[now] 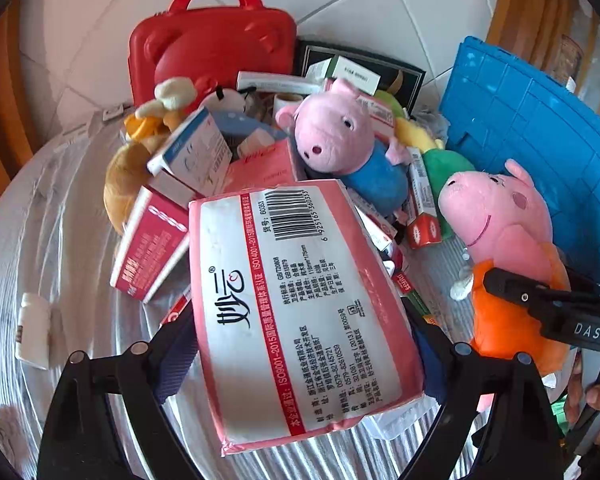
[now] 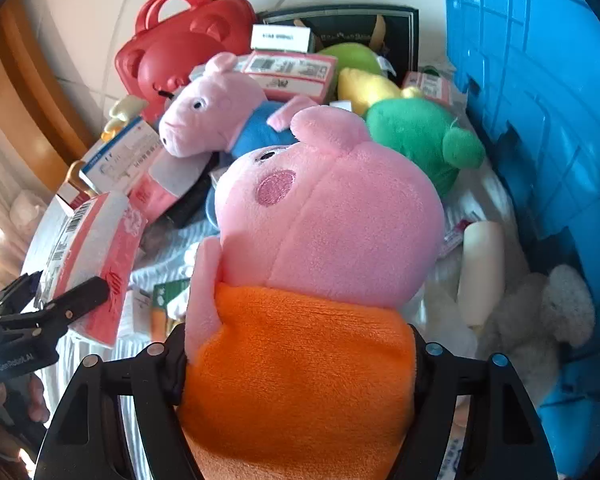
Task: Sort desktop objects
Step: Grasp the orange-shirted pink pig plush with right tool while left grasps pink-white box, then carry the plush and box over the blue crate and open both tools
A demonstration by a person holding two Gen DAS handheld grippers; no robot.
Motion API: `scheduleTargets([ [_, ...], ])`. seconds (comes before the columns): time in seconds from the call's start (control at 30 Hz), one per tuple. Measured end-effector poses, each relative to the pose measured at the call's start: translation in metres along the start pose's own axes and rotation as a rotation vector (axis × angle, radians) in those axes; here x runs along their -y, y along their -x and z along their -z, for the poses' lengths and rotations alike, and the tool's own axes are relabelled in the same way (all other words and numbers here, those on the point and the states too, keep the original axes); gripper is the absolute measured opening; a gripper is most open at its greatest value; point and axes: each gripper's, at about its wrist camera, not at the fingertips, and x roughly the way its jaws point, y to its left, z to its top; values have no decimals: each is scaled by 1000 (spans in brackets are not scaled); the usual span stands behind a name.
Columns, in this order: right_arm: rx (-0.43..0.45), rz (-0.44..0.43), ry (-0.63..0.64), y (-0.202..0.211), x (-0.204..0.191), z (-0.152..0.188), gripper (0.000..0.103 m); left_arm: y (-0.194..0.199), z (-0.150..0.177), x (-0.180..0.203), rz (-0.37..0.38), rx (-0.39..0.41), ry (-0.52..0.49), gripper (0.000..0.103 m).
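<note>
My left gripper (image 1: 300, 344) is shut on a pink-and-white tissue pack (image 1: 300, 300) and holds it above the striped cloth; the pack also shows in the right wrist view (image 2: 92, 256). My right gripper (image 2: 296, 360) is shut on the orange body of a pink pig plush (image 2: 324, 240); that plush shows at the right in the left wrist view (image 1: 496, 216). A second pig plush in blue (image 1: 340, 136) lies on a heap of medicine boxes (image 1: 192, 152).
A red bear-shaped case (image 1: 212, 48) stands at the back by the tiled wall. A blue plastic crate (image 1: 532, 128) is on the right, with white plush toys (image 2: 540, 312) inside. A green plush (image 2: 416, 136) and a white bottle (image 1: 34, 328) lie nearby.
</note>
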Motion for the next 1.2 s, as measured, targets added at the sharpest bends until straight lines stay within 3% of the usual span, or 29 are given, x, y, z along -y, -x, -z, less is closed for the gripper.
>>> scheduleTargets([
  [0.13,105,11,5,36,-31,-1,75,23,-18,-1,20,65,-53,91],
  [0.3,229,16,13,69,-46,-33,75,51,-38,-4,35,150,-107,91],
  [0.6,458,24,34,158,-81,-54,75,106,-70,9,98,296,-209,91],
  [0.93,522,-104,-76,199,-63,-87,75,124,-84,17,120,344,-245,91],
  [1.2,619,-84,-54,257,-52,-105,75,145,-110,50,168,403,-324,91],
])
